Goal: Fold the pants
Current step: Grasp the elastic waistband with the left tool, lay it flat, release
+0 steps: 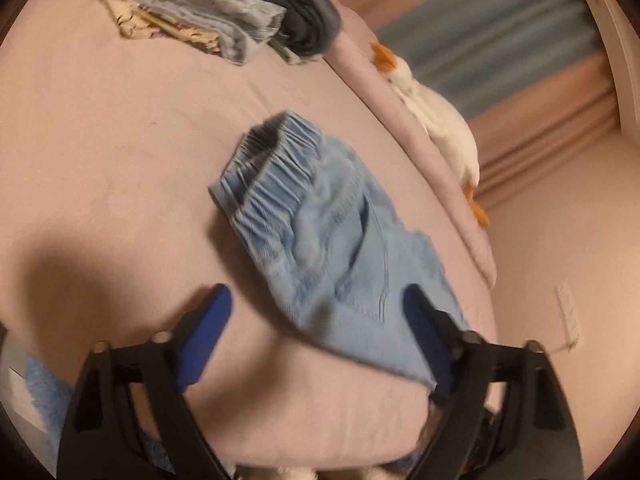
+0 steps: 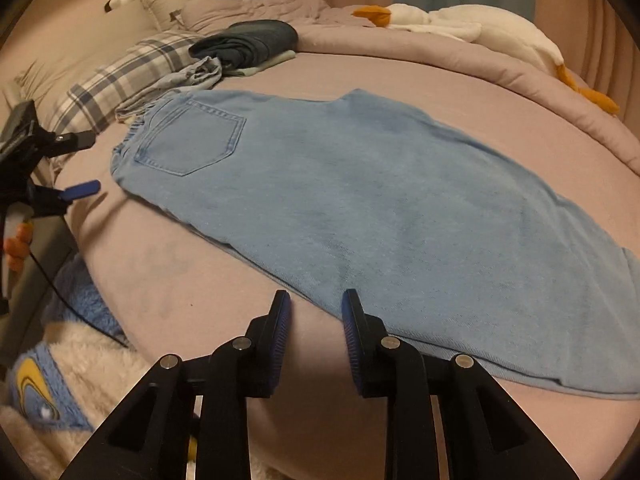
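Denim pants (image 2: pixel 360 200), pale blue, lay flat on the pink bed (image 2: pixel 360 72), back pocket (image 2: pixel 192 140) upward. Only our right wrist view showed them whole, from the elastic waistband (image 2: pixel 124 148) to the leg. It also showed a plaid pillow (image 2: pixel 120 76) beyond the waistband and a dark folded garment (image 2: pixel 248 42) past that. Our right gripper (image 2: pixel 316 300) was spread a little over the pants' near edge, one finger above the cloth, holding nothing. Our left gripper (image 2: pixel 86 164) hovered just beside the waistband, jaws apart. Our left wrist view was blurred, yet it alone looked into the waistband (image 1: pixel 272 160) opening and showed our left gripper (image 1: pixel 316 296) wide open over the pants (image 1: pixel 344 252). Beyond the pants lay a white plush goose (image 1: pixel 440 120) on the rolled duvet (image 1: pixel 380 92).
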`<state>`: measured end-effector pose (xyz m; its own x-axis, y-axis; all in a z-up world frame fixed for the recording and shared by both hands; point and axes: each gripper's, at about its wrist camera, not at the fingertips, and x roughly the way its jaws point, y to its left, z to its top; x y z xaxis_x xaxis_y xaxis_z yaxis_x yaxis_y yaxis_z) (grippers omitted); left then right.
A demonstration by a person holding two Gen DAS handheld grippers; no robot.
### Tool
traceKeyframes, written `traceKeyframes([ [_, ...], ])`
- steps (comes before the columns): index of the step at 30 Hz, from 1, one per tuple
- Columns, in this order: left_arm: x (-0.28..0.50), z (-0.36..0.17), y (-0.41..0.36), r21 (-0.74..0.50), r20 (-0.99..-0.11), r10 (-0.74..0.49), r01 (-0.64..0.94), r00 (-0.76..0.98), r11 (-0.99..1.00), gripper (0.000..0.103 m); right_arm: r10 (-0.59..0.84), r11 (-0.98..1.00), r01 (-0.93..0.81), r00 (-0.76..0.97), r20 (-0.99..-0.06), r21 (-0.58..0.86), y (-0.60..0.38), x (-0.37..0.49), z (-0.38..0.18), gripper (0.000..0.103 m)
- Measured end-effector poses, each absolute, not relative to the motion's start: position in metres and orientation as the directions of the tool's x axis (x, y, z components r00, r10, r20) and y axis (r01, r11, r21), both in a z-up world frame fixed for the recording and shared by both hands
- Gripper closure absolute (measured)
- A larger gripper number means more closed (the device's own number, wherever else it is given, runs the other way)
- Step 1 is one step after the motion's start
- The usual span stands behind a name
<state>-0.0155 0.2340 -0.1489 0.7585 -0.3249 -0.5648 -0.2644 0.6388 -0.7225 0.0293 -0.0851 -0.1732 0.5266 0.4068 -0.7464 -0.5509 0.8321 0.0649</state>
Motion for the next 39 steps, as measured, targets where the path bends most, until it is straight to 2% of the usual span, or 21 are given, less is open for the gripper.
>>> traceKeyframes([
  [2, -0.009, -0.153, 0.24, -0.747, -0.56, -0.33, -0.291, 0.76, 0.598, 0.058, 0.414, 0.839, -0.537, 0.522, -0.746, 0.089, -0.088, 0.029, -0.171, 0.078],
  [7, -0.005, -0.141, 0.247, -0.706, -0.58, -0.251, -0.326, 0.775, 0.628, 0.09, 0.409, 0.844, -0.529, 0.53, -0.743, 0.087, -0.087, 0.026, -0.165, 0.078],
  [9, -0.003, -0.128, 0.247, -0.695, -0.556, -0.23, -0.294, 0.799, 0.656, 0.09, 0.424, 0.839, -0.535, 0.531, -0.734, 0.098, -0.088, 0.024, -0.161, 0.078],
  [13, 0.004, -0.098, 0.242, -0.653, -0.503, -0.195, -0.223, 0.842, 0.724, 0.089, 0.536, 0.806, -0.546, 0.511, -0.672, 0.228, -0.088, 0.034, -0.14, 0.078],
  [15, 0.008, -0.106, 0.243, -0.63, -0.545, -0.17, -0.267, 0.821, 0.729, 0.089, 0.525, 0.817, -0.54, 0.549, -0.65, 0.204, -0.081, 0.041, -0.129, 0.078],
  [18, 0.018, -0.139, 0.251, -0.585, -0.645, -0.152, -0.356, 0.749, 0.729, 0.085, 0.504, 0.829, -0.525, 0.549, -0.667, 0.193, -0.068, 0.054, -0.135, 0.078],
  [19, 0.019, -0.152, 0.258, -0.609, -0.664, -0.186, -0.378, 0.724, 0.698, 0.082, 0.491, 0.835, -0.513, 0.533, -0.689, 0.198, -0.065, 0.057, -0.143, 0.078],
  [21, 0.012, -0.151, 0.266, -0.645, -0.639, -0.201, -0.374, 0.743, 0.666, 0.072, 0.462, 0.848, -0.487, 0.483, -0.744, 0.21, -0.059, 0.062, -0.162, 0.078],
  [22, 0.008, -0.147, 0.267, -0.629, -0.648, -0.181, -0.385, 0.74, 0.675, 0.058, 0.457, 0.848, -0.486, 0.463, -0.76, 0.214, -0.058, 0.061, -0.17, 0.078],
  [23, 0.005, -0.143, 0.267, -0.598, -0.667, -0.148, -0.407, 0.73, 0.69, 0.052, 0.453, 0.847, -0.49, 0.465, -0.76, 0.205, -0.057, 0.058, -0.173, 0.078],
  [27, -0.006, -0.136, 0.266, -0.57, -0.674, -0.093, -0.435, 0.733, 0.696, 0.051, 0.463, 0.835, -0.512, 0.458, -0.759, 0.201, -0.057, 0.051, -0.166, 0.077],
  [28, -0.006, -0.132, 0.265, -0.553, -0.674, -0.069, -0.44, 0.736, 0.708, 0.054, 0.471, 0.834, -0.51, 0.458, -0.754, 0.211, -0.059, 0.052, -0.164, 0.077],
  [31, -0.011, -0.105, 0.255, -0.432, -0.646, 0.086, -0.456, 0.758, 0.778, 0.055, 0.485, 0.838, -0.495, 0.479, -0.731, 0.232, -0.063, 0.054, -0.16, 0.077],
  [33, -0.005, -0.096, 0.252, -0.394, -0.625, 0.132, -0.457, 0.769, 0.797, 0.054, 0.482, 0.843, -0.488, 0.499, -0.72, 0.227, -0.063, 0.058, -0.157, 0.077],
  [39, 0.037, -0.093, 0.22, -0.314, -0.629, 0.045, -0.307, 0.776, 0.898, 0.054, 0.467, 0.835, -0.51, 0.461, -0.755, 0.206, -0.049, 0.06, -0.174, 0.077],
])
